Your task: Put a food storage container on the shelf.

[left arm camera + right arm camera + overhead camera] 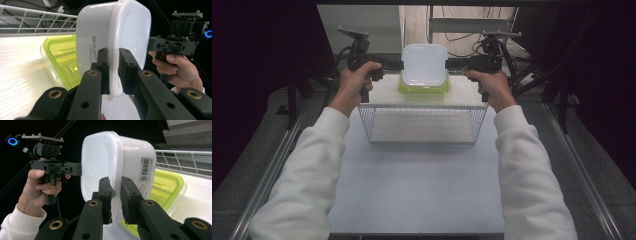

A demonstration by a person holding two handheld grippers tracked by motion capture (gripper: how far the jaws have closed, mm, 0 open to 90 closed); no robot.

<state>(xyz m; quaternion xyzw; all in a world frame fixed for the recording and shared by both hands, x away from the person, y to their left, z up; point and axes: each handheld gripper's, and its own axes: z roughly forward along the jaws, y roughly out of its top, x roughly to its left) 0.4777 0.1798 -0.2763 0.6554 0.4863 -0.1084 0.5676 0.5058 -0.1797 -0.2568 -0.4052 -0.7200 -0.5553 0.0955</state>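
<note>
At centre left of the high view the left claw (399, 64) is clamped on the rim of the white container (424, 64); at top centre that container is held above the green-lidded box (423, 89), beyond the wire basket (422, 125) on the table (417, 185); at centre right the right claw (448, 64) is clamped on the opposite rim. A carry appears to be in hand; level, matched travel is called for next. The container's contents cannot be made out; whether it touches the box is unclear.

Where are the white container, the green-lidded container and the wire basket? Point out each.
white container (424, 64), high view, centre of its lid.
green-lidded container (165, 190), right gripper view, on the green lid.
wire basket (422, 125), high view, front mesh wall.
</note>
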